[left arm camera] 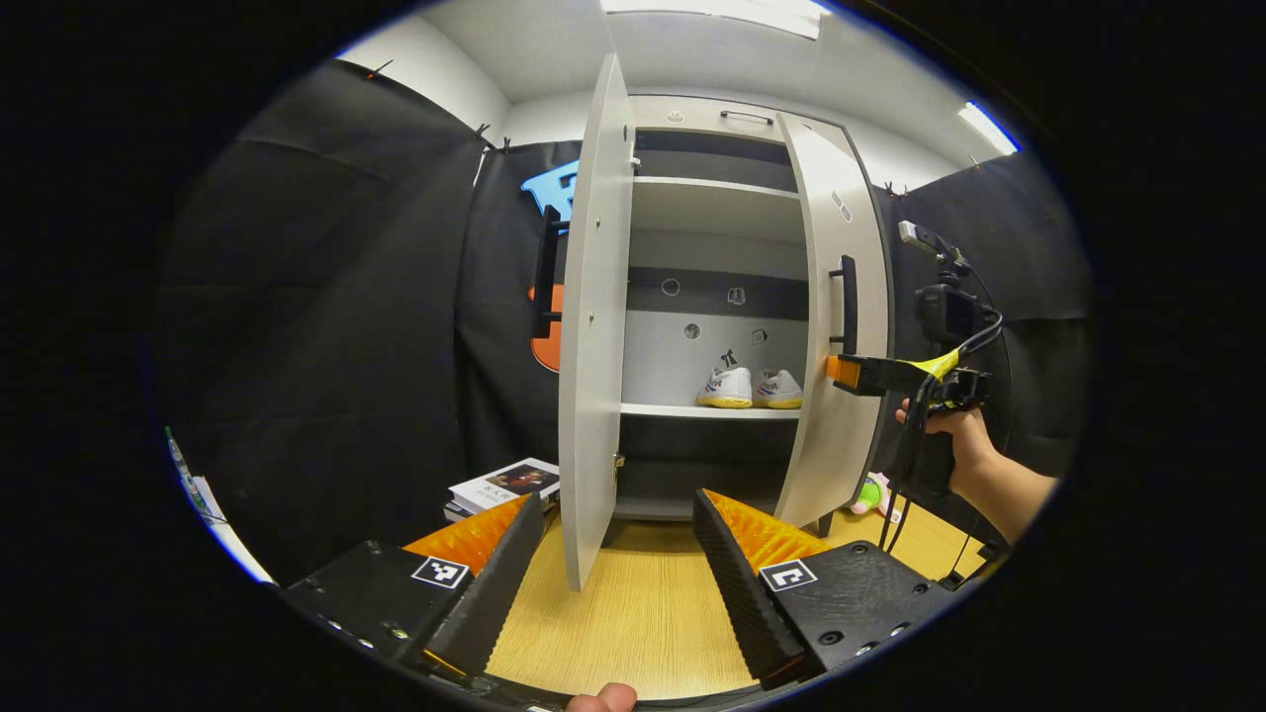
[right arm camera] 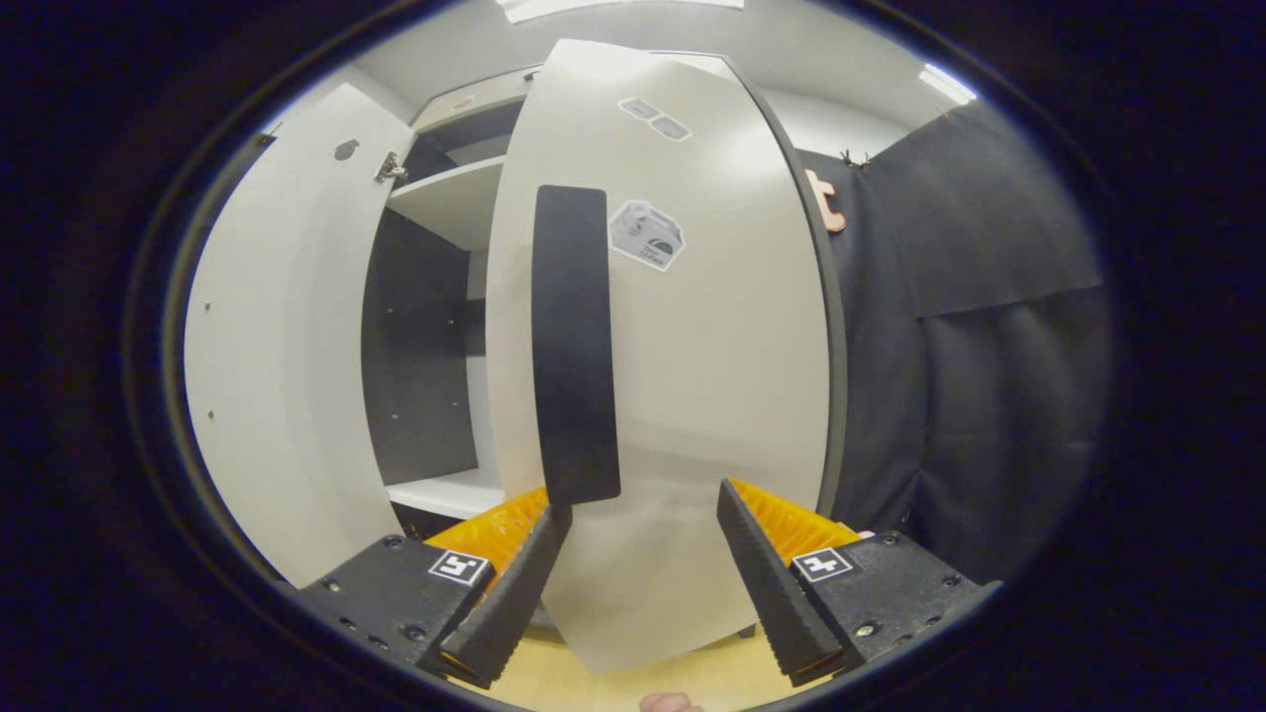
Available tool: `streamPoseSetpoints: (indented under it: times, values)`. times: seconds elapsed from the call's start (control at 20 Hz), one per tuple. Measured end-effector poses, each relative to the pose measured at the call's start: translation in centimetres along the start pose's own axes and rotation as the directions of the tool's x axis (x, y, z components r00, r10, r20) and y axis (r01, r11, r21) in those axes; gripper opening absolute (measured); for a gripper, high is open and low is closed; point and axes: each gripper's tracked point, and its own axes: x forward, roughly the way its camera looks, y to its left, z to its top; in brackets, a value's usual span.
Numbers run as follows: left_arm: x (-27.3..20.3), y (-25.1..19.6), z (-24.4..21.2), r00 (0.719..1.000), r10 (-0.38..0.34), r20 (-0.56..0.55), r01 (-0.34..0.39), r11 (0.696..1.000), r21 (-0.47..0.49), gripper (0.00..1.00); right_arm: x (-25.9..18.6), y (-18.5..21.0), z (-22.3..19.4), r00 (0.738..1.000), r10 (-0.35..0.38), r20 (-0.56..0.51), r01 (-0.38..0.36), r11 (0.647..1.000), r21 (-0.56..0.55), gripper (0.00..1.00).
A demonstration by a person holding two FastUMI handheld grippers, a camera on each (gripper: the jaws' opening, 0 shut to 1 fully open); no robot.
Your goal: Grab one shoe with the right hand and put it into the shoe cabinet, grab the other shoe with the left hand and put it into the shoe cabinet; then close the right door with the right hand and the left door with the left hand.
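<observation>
Shoes [left arm camera: 749, 388]: 2, white, yellow-soled, together on cabinet shelf [left arm camera: 708, 409].

No wording can be read. Stickers on the right door [right arm camera: 648, 234] are too blurred to make out, perhaps printed labels; each claw carries a square coded marker [left arm camera: 788, 575] without letters.

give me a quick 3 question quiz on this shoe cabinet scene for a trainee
1. True or false: both shoes are on a shelf inside the shoe cabinet.
2. Which door is the right hand-held gripper up against? A) left door B) right door C) neither
3. Fill in: the left hand-held gripper is ____, with nothing between its fingers.

Key: 1 true; 2 B; 3 open
</observation>
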Motion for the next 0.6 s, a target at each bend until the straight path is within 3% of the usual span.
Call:
streamPoseSetpoints:
  times: [0.2, 0.25, 0.3, 0.6]
  values:
    - [0.5, 0.6, -0.4, 1.000, 0.004, -0.009, -0.004, 1.000, 0.007, 0.91, 1.4, 0.4, 0.0, 1.000, 0.009, -0.004, -0.009, 1.000, 0.008, 0.97]
    - [0.6, 0.7, -0.6, 1.000, 0.005, -0.012, -0.005, 1.000, 0.006, 0.91, 1.8, 0.6, -0.1, 1.000, 0.013, -0.010, -0.013, 1.000, 0.004, 0.92]
    - [0.7, 0.8, -0.6, 1.000, 0.008, -0.012, -0.008, 1.000, 0.005, 0.91, 2.3, 0.7, 0.0, 1.000, 0.013, -0.017, -0.013, 1.000, -0.002, 0.96]
    - [0.6, 1.8, -0.9, 0.999, 0.032, -0.022, -0.032, 0.999, 0.008, 0.91, 3.9, 1.2, 0.4, 1.000, 0.004, -0.008, -0.004, 1.000, -0.028, 0.97]
